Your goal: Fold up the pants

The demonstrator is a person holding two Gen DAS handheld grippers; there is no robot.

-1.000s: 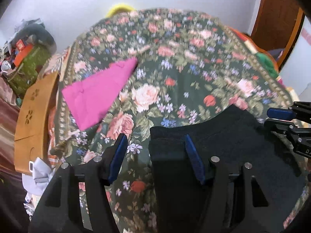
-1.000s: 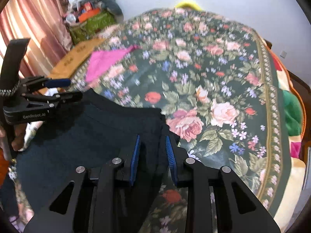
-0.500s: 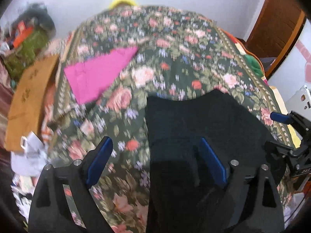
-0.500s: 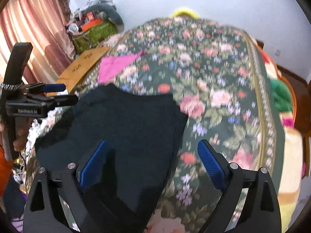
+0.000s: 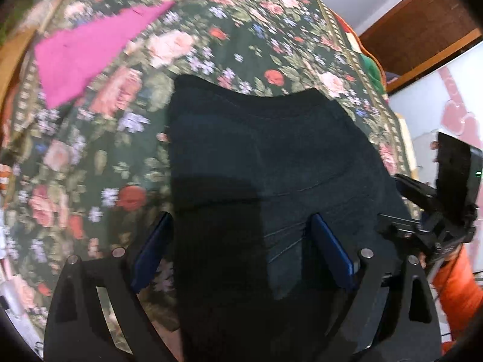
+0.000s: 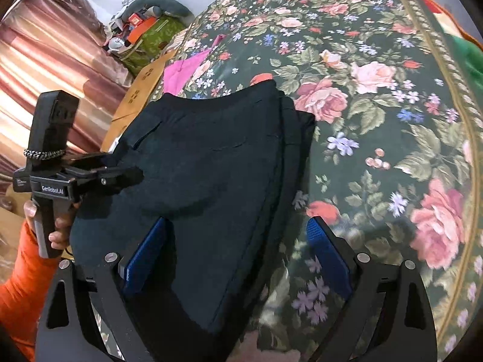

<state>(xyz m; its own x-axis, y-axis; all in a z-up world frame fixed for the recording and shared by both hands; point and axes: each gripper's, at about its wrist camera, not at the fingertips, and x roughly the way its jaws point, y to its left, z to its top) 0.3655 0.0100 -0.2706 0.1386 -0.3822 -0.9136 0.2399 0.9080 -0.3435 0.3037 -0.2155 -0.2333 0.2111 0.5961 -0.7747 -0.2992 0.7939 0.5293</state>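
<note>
Both grippers lower, jaws just opened wide; dark pants released, flat.

Floral bedspread; magenta cloth at 10 o'clock; pink curtain; cluttered green bag.

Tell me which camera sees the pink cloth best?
The left wrist view: the pink cloth lies there as a big, unhidden triangle on the flowery bedspread. The right wrist view shows only a small far piece, partly behind the dark pants.
</note>
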